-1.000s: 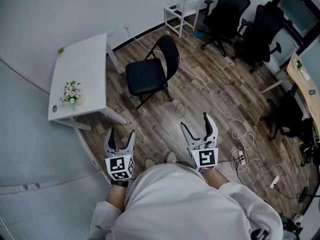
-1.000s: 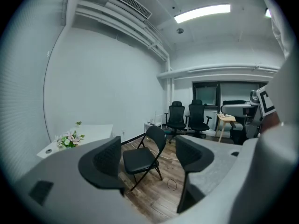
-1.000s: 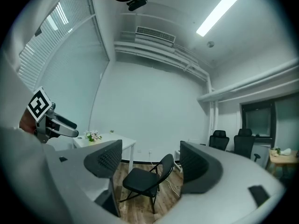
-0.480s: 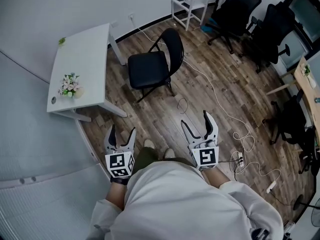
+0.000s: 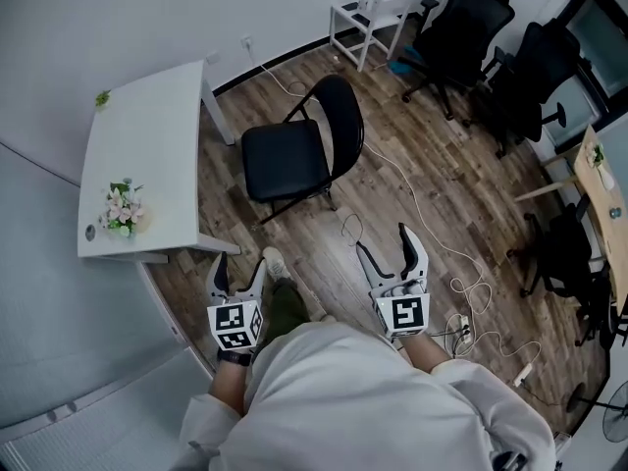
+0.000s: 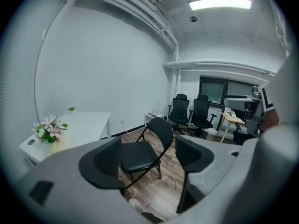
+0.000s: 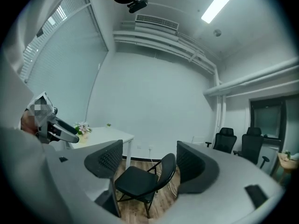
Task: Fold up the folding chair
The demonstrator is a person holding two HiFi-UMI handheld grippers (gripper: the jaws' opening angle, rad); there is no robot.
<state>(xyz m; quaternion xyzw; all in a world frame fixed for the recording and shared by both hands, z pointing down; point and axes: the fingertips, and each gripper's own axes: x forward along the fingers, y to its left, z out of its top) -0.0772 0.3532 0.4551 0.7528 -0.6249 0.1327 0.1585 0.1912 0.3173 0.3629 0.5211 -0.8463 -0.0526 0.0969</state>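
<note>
- A white table (image 5: 147,150) is seen at the left, against the wall. A bunch of flowers (image 5: 121,207) is set near its near end and a small green plant (image 5: 102,97) at its far end.
- The left gripper (image 5: 238,262) is held low in front of the person, just past the near corner of the table. Its 2 jaws are spread wide and nothing is held between them.
- In the left gripper view, the folding chair (image 5: 294,155) is framed in the gap between the jaws, well apart from them.
- The folding chair is stood unfolded on the wooden floor (image 5: 324,253), just beside the table. Its black seat is level and is turned toward the table, and its rounded backrest is upright on the side away from the table. The chair is ahead of both grippers and is touched by neither.
- A light shoe (image 5: 275,261) is seen on the floor between the 2 grippers, just beside the left one.
- The right gripper (image 5: 386,240) is held near the left one. Its jaws are also parted wide and are empty. In the right gripper view, the chair is seen through the gap, well apart from the pads.
- A white cable (image 5: 413,200) is trailed over the floor past the right side of the chair, toward a power strip (image 5: 458,324) near the right gripper.
- A small white chair (image 5: 378,8) is placed at the far wall, and 2 black office chairs (image 5: 459,23) are parked at the right.
</note>
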